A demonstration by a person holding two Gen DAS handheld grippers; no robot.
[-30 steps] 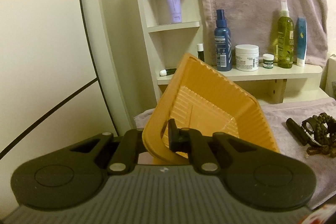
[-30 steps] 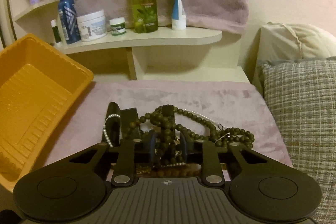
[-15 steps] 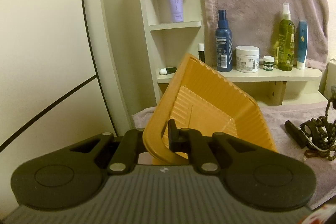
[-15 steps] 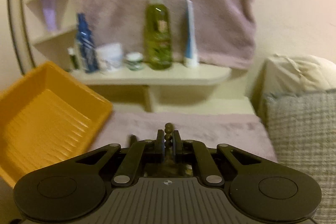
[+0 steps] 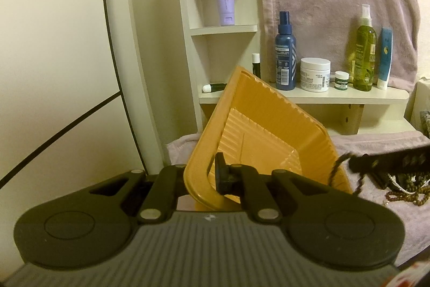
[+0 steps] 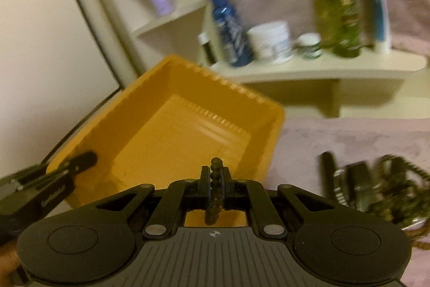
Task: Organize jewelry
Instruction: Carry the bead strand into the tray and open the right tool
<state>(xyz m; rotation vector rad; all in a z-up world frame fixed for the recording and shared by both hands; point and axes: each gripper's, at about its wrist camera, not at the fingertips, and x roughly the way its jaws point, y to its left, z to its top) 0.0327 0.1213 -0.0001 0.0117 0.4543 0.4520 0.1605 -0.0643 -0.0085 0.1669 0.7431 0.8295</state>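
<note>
The dark brown wooden bead strand point(image 6: 215, 187) is pinched between the closed jaws of the right tool point(image 6: 215, 179), which clamped onto it within the last second; its upper beads poke up above the fingertips and the rest hangs below. It sits just in front of the tilted orange ribbed plastic tray point(image 6: 172, 125). The left tool point(image 5: 212, 175) is clenched on that tray's near rim point(image 5: 199, 179), holding it tipped up off the mauve plush cover point(image 5: 376, 144). To the right of the tray, the remaining heap of dark beads, pearls and black pieces point(image 5: 403, 184) lies on the cover. Behind the tray, a cream shelf point(image 5: 309, 97) carries a blue spray bottle point(image 5: 285, 53), a white jar point(image 5: 315, 74) with a label partly reading "CREAM", a small green-labelled pot point(image 5: 341, 80), a green spray bottle point(image 5: 364, 50) and a blue-and-white tube point(image 5: 384, 58). Other labels are too small to read. A lilac tube point(image 5: 225, 0) stands on a higher shelf.
</note>
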